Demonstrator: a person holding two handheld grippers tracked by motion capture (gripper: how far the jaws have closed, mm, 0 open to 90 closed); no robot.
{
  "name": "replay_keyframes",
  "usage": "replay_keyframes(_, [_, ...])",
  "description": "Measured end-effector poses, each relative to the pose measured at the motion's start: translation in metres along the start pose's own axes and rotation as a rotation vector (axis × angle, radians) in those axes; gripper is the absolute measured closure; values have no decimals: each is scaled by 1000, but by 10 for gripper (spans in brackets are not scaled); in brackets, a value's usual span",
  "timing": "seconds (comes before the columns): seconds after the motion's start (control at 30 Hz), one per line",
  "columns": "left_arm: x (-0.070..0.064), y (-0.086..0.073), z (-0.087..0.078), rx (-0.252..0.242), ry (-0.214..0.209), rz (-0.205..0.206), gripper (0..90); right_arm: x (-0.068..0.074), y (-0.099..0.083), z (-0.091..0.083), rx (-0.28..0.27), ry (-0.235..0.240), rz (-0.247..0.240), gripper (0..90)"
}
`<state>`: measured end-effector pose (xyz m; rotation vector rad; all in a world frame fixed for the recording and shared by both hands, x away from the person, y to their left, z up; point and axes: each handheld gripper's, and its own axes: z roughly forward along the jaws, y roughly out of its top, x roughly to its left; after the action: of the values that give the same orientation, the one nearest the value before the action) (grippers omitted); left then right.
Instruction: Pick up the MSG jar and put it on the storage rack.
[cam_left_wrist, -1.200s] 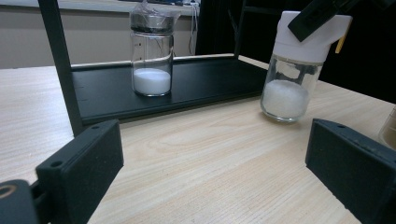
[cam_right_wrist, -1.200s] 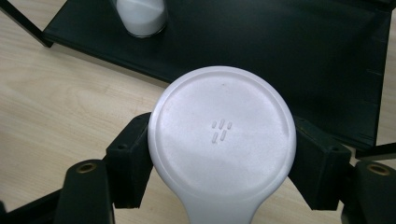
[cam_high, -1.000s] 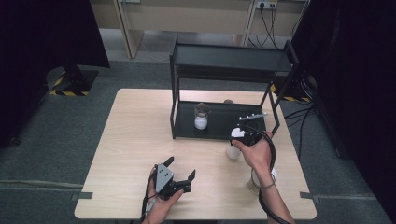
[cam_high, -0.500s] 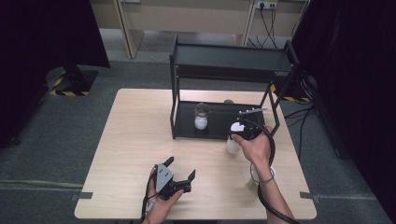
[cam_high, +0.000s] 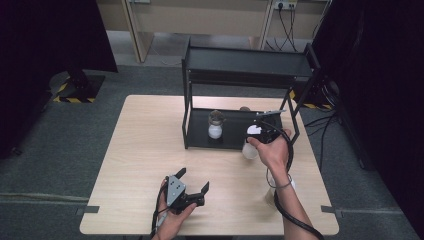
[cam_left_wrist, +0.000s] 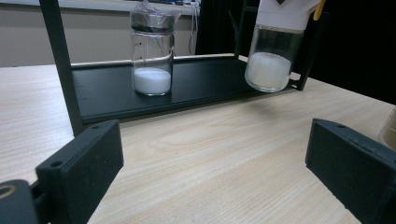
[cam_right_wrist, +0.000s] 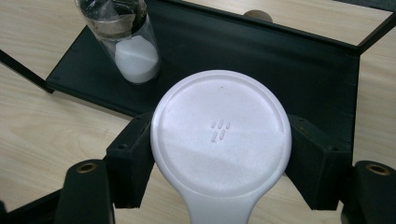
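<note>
From my station the table (cam_high: 150, 150) is evenly lit from above with soft faint shadows, dark surrounds, a slightly soft high view, and sharper gripper views.

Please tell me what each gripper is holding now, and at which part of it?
The right gripper holds a glass jar by its white lid, jaws on opposite sides. The left gripper is open and holds nothing.

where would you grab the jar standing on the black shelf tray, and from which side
Take the jar by its clear glass wall just above the white powder, with the gripper coming level from the table's open front. It stands upright, and its straight round sides suit two flat jaws. The crinkled covering on top looks a poor hold, and the shelf overhead probably blocks a reach from above. The open left gripper faces it.
</note>
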<state>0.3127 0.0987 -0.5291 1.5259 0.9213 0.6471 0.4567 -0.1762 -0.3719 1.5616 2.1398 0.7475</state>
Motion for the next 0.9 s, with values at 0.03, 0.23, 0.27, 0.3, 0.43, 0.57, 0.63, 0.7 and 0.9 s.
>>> replay_keyframes(0.03, [0,0,0,0,0,0,36,0,1,0,-2,-1,1,311])
replay_keyframes(0.23, [0,0,0,0,0,-1,36,0,8,2,-4,-9,1,311])
replay_keyframes(0.27, [0,0,0,0,0,-1,36,0,9,2,-3,-9,2,312])
replay_keyframes(0.3, [0,0,0,0,0,-2,36,0,10,3,-5,-9,2,311])
replay_keyframes(0.43, [0,0,0,0,0,-2,36,1,14,3,-9,-12,4,312])
replay_keyframes(0.57, [0,0,0,1,-1,-3,36,1,19,4,-15,-14,13,312])
replay_keyframes(0.63, [0,0,0,0,-1,-4,36,1,22,5,-14,-16,11,312])
replay_keyframes(0.7, [0,0,0,0,-1,-4,36,1,24,6,-16,-20,12,312])
replay_keyframes(0.9, [1,0,0,1,-1,-4,36,1,29,11,-16,-23,18,312])
